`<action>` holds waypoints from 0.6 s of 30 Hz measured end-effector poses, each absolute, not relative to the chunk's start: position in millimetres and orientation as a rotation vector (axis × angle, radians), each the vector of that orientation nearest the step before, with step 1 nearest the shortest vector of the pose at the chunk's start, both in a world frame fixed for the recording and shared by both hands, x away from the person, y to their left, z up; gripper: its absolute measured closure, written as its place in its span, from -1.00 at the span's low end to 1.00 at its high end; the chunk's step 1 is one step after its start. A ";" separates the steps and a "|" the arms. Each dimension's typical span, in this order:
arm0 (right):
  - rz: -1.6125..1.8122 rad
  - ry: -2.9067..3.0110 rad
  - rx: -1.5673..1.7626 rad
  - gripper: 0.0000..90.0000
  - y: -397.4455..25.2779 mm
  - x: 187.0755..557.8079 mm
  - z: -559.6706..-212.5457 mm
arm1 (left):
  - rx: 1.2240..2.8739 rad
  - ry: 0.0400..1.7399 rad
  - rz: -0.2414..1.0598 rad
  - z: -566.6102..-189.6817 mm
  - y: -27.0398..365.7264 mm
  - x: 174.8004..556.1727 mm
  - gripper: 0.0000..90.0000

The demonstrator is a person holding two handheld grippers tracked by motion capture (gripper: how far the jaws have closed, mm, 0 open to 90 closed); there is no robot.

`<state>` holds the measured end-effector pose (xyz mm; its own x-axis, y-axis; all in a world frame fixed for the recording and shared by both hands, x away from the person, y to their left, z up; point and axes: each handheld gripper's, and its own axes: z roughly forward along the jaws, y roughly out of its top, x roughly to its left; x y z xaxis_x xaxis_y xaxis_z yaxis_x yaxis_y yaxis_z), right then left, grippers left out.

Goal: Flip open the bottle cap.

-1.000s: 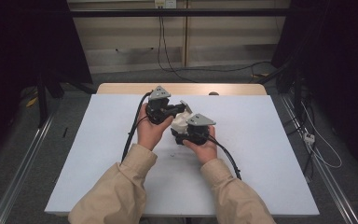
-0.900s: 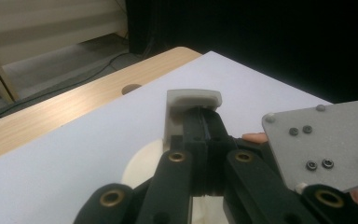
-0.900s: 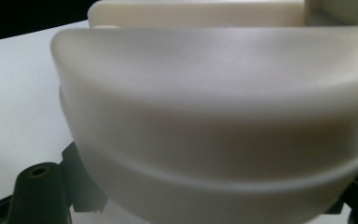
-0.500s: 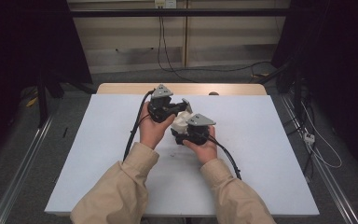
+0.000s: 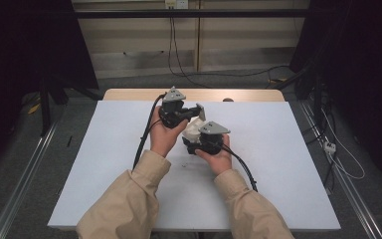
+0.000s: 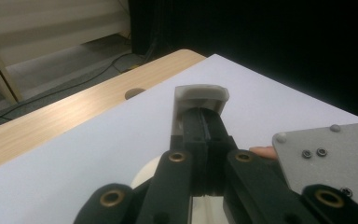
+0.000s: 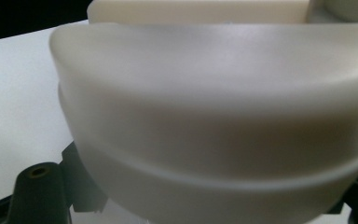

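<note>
Cream plastic container (image 7: 214, 116) is sitting raised over the white table (image 5: 104, 174), pressed close between the right gripper's (image 5: 199, 144) jaws, which are apparently clamping its body. Just beyond, the left gripper (image 6: 200, 109) is pinching a small translucent cap (image 6: 200, 95) with jaws together. Judgement: cap appears separated from the container; setting either piece down is remaining. Farther off, the wooden edge (image 6: 51, 116) is lying bare.
</note>
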<state>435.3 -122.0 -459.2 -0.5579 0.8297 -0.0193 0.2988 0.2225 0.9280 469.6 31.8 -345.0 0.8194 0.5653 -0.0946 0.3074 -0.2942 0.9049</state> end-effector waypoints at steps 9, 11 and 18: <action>1.323 1.977 1.032 -0.58 -122.3 435.6 -459.6 | 1.903 0.659 0.287 -344.9 29.9 472.4 1.00; 1.322 1.978 1.037 -0.58 -122.1 435.3 -459.5 | 1.903 0.661 0.282 -345.4 29.1 473.1 1.00; 1.323 1.977 1.032 -0.58 -122.1 435.5 -459.9 | 1.899 0.664 0.273 -345.6 26.5 475.7 1.00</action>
